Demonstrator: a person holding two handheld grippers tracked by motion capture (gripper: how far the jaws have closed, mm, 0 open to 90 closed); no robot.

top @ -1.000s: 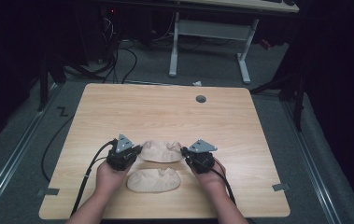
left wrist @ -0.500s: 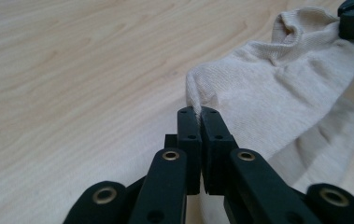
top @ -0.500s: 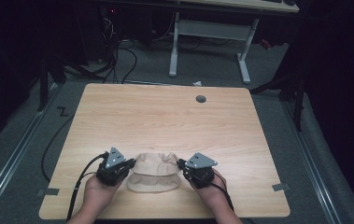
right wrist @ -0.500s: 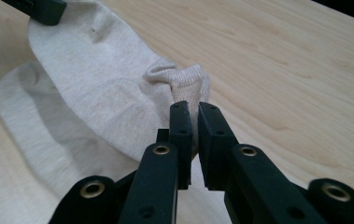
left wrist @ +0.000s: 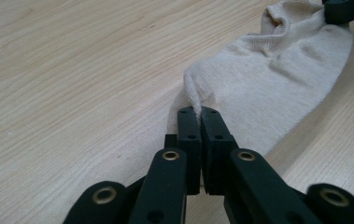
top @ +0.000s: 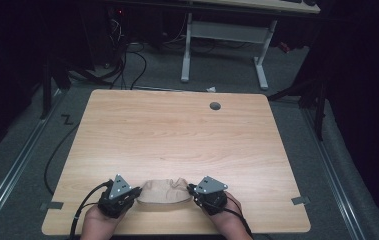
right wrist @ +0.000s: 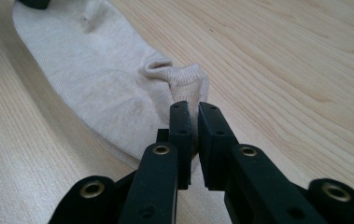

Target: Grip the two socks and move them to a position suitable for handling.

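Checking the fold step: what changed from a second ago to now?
Both grippers, left gripper and right gripper, pulled back toward the near table edge, carrying the beige sock with them. A second ago two socks lay apart, one behind the other; now they read as one stacked bundle near the edge. Unchanged: each gripper stays clamped on an end of the sock, left at the left end, right at the right.
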